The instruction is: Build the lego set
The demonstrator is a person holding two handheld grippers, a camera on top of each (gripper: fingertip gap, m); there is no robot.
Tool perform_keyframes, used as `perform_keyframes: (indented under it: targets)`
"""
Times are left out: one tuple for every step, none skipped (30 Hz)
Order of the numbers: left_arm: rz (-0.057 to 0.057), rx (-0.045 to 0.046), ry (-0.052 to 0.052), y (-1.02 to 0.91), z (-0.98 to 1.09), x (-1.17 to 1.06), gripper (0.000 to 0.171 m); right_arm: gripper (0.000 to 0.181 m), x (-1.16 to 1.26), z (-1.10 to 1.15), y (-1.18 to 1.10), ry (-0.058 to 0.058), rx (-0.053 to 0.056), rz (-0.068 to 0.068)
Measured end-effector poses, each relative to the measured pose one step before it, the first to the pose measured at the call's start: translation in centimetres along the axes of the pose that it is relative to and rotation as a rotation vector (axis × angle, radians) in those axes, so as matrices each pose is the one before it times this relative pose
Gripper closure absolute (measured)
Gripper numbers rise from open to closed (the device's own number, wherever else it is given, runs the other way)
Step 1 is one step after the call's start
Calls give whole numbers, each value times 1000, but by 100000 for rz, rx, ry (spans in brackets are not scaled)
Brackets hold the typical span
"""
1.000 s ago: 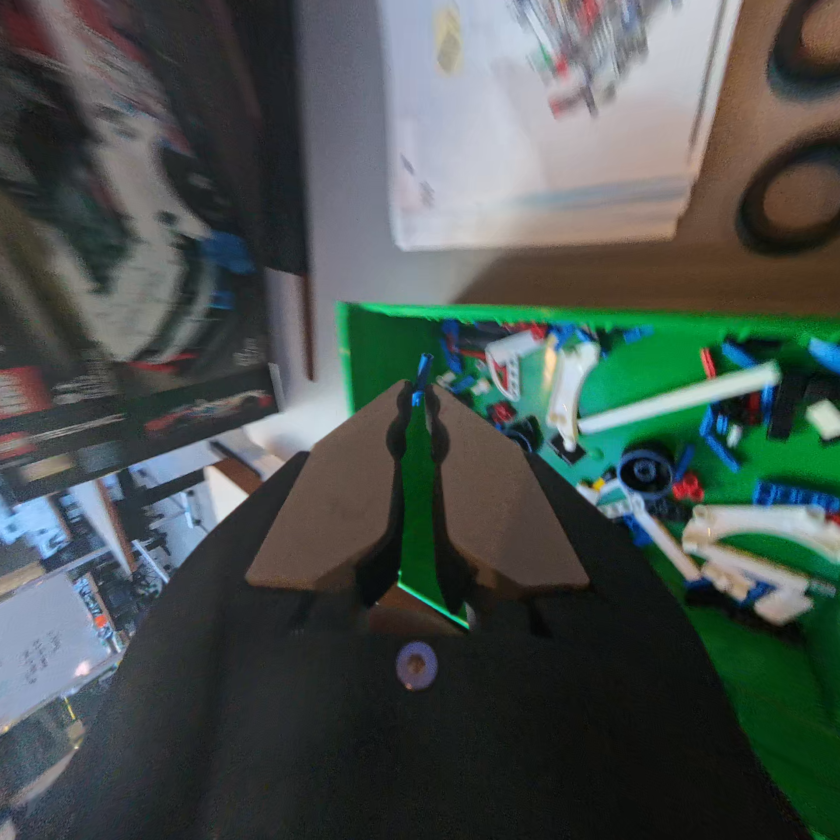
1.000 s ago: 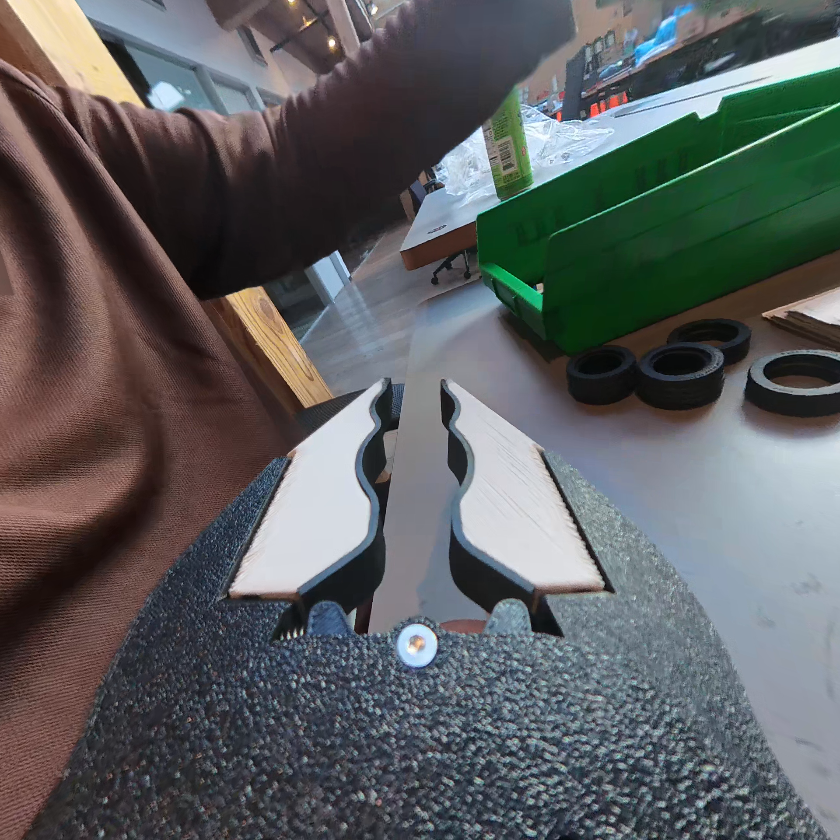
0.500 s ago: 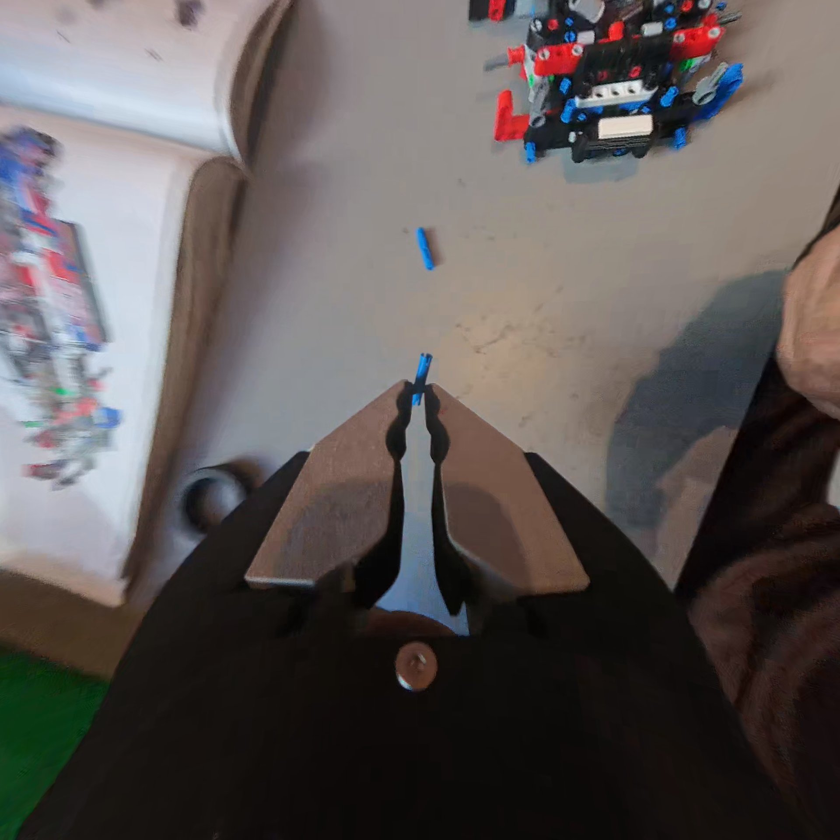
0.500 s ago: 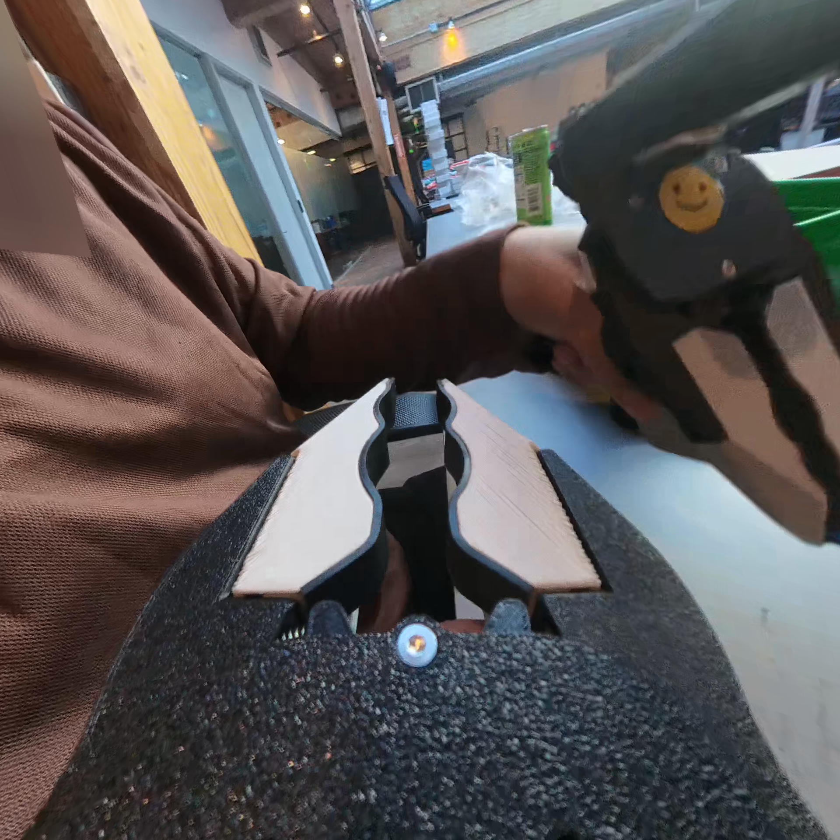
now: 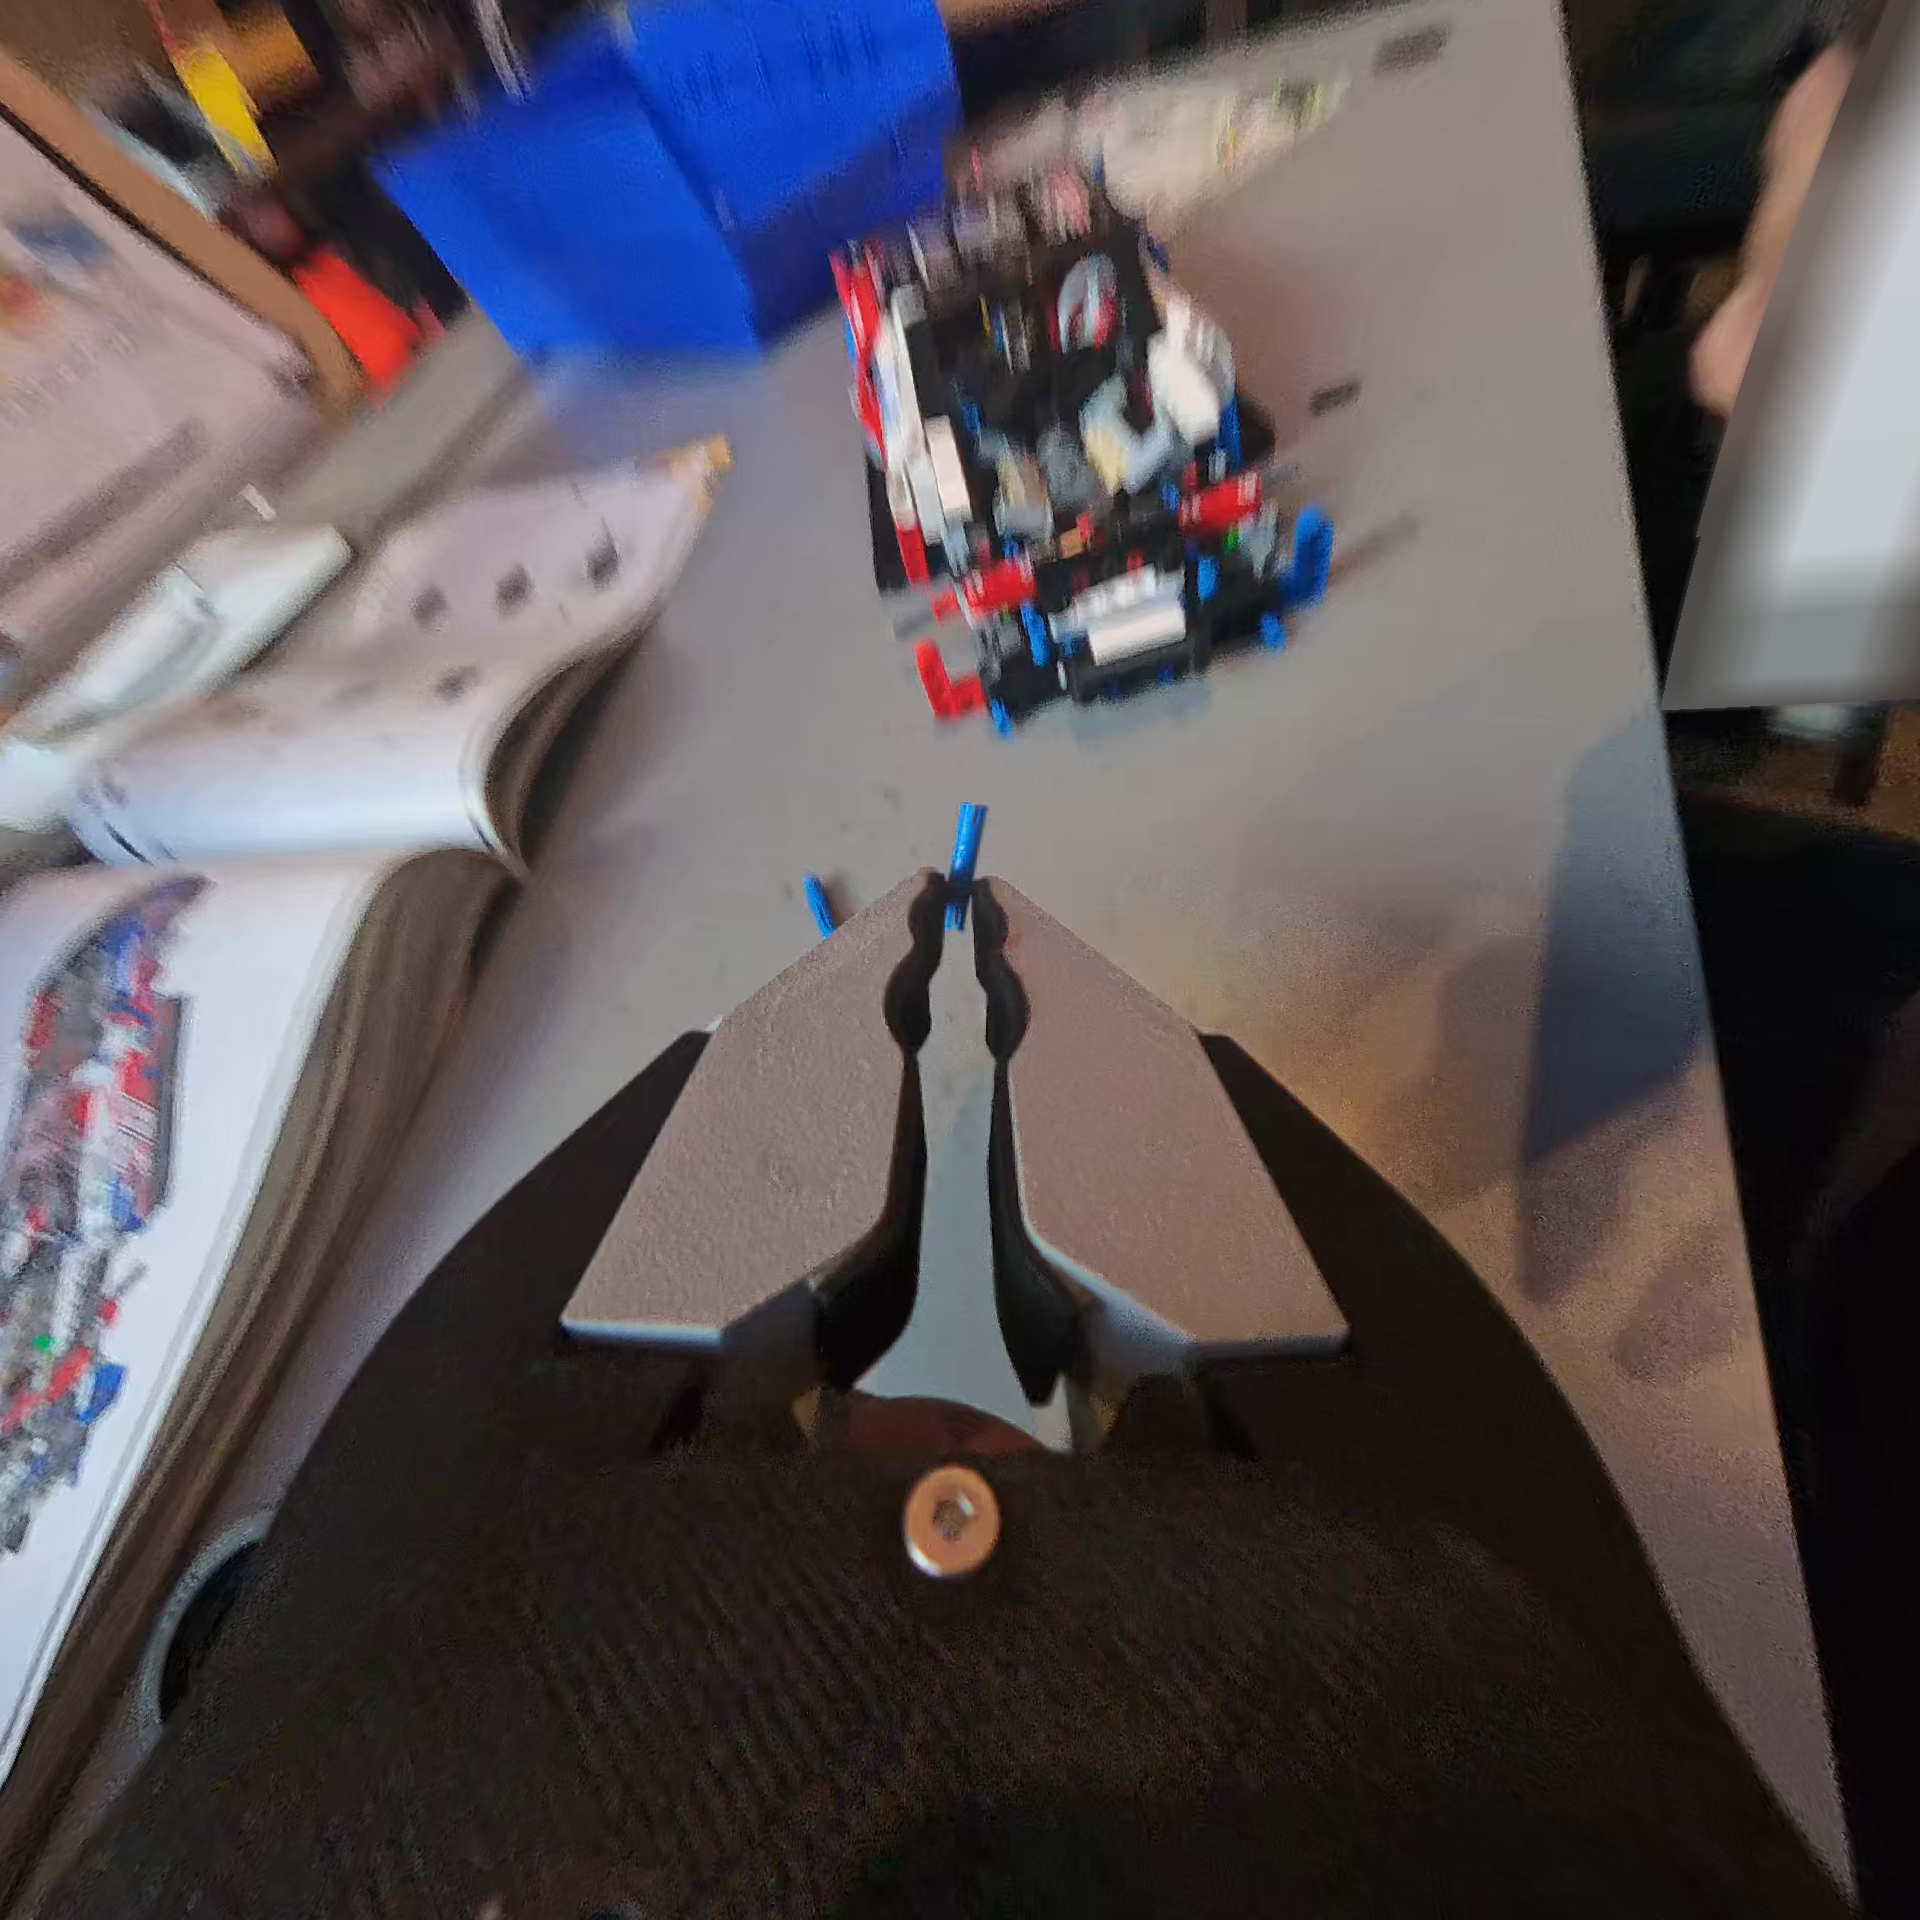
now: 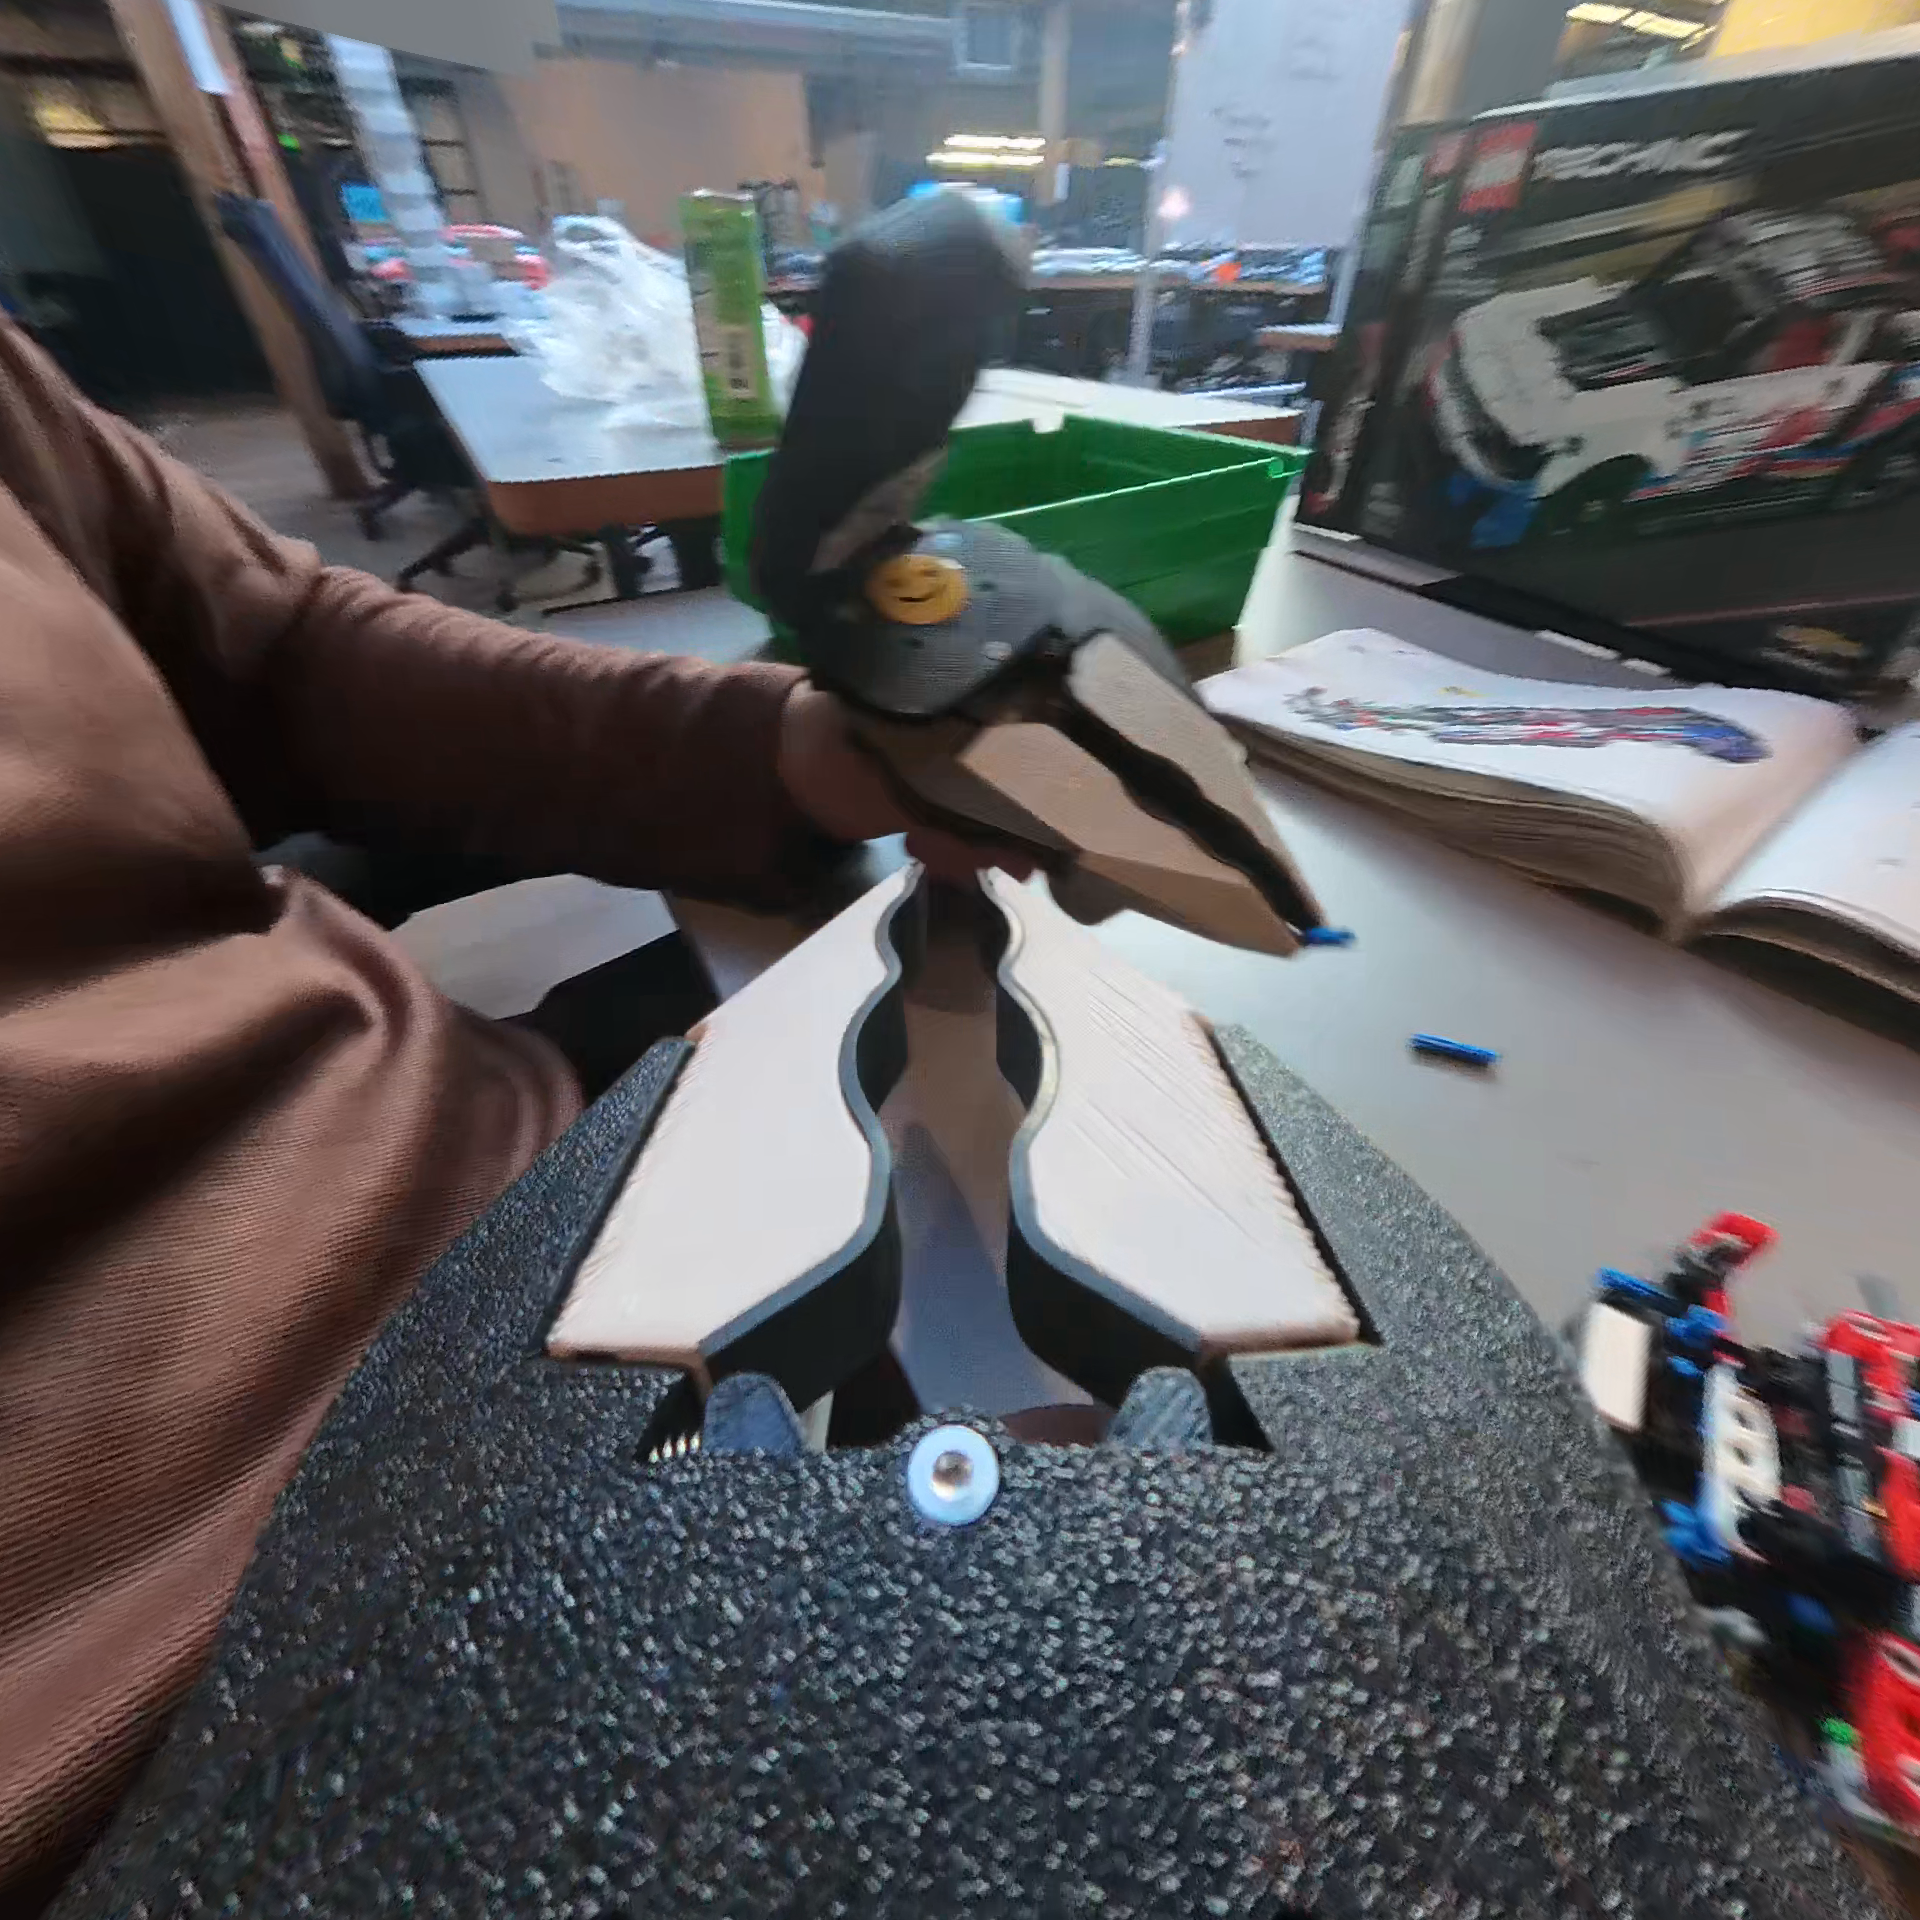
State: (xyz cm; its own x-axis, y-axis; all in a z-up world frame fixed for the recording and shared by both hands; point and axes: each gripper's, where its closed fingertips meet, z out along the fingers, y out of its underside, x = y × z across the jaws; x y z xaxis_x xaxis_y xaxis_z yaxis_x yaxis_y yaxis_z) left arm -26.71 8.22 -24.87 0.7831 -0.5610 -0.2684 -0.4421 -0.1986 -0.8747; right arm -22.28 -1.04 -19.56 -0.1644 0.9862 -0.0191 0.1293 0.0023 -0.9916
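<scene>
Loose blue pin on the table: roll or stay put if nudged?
The loose blue pin looks like a thin round rod lying flat on the smooth table, so it will probably roll sideways. It seems tiny and light, so it likely skids easily. It looks like rigid plastic, unlikely to bend.

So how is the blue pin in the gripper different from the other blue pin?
The held blue pin is pinched between the tips of the left hand-held gripper, above the table; the loose blue pin lies flat on the table, touched by nothing. In the right wrist view, the held pin sticks out past the fingertips, partly hidden, while the loose pin shows whole. Both are small, thin and bright blue.
</scene>
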Motion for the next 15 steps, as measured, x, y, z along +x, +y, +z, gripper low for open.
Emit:
perform_keyframes:
  targets:
    - [-146,6941,-620,-893,-551,-142,169,172,895,-115,-156,3759,925,-740]
    - [-1673,4119,1450,-500,-415,16,169,172,793,-22,-126,3091,715,-659]
    - [-1853,4668,423,-539,-425,-163,169,172,737,68,-116,2793,657,-740]
    - [-1517,6991,880,-845,-528,-127,169,172,670,128,-83,2686,448,-1079]
    - [-2396,7384,2269,-898,-558,-12,169,172,542,188,0,2347,77,-1513]
    - [-2589,4560,2392,-530,-398,-101,169,172,330,242,89,1445,-196,-1926]
    - [-1669,860,-553,-49,-220,-551,169,174,74,339,305,322,-884,-1973]
    - [484,-1531,-2977,244,-87,-823,169,175,-123,418,570,-595,-1945,-1468]
    - [977,-1587,-4005,228,-5,-837,169,175,-311,462,699,-1421,-2940,-720]
    - [347,-295,-2474,82,21,-464,169,175,-368,380,435,-1563,-2906,-1433]
    - [-437,237,-741,-3,26,-132,169,175,-211,232,143,-292,-1305,-1939]
    - [1,-171,276,34,50,63,169,175,-33,132,19,500,-266,-1308]
    - [625,-285,192,66,64,81,169,175,9,25,-2,200,-70,-268]
    - [723,-68,87,5,42,75,169,175,54,-78,-77,160,648,344]
    - [531,201,743,-27,28,166,169,175,140,-207,-182,720,1547,580]
